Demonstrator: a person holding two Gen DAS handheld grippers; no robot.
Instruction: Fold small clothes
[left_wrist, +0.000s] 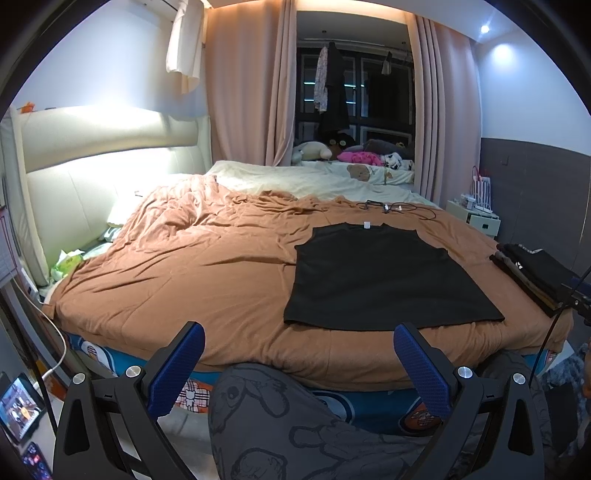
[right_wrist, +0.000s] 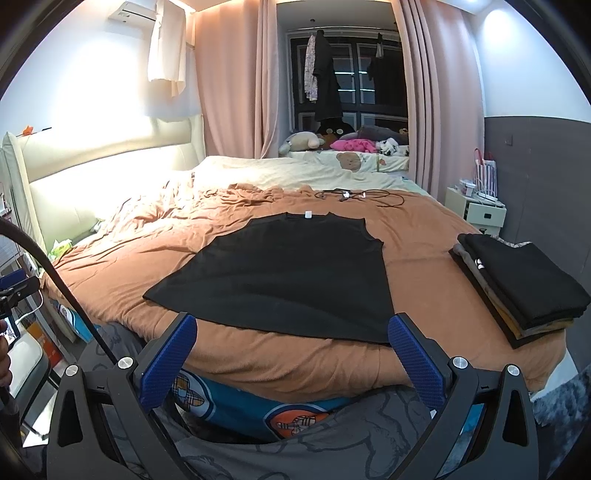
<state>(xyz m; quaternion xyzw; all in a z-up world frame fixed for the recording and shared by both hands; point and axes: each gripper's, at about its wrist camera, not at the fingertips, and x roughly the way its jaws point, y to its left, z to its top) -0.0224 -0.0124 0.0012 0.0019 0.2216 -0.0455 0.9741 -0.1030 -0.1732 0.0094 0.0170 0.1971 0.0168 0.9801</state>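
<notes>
Right wrist view shows your black top (right_wrist: 291, 273) flat on the bed (right_wrist: 424, 236); both tongs, left (left_wrist: 299, 354) and right (right_wrist: 291, 345), gape wide, empty; soft, light fabric; pinch hem corners.

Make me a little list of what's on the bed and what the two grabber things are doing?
surface: bed with an orange-brown blanket
garment to fold: black top, lying flat, white neck label at the far end, sides look tucked in
finished pile: folded clothes stack, on the bed's right side, apart from the top
other items: dark cables beyond the top
left gripper: jaws open, empty, short of the bed edge
right gripper: jaws open, empty, near the top's bottom hem
</notes>
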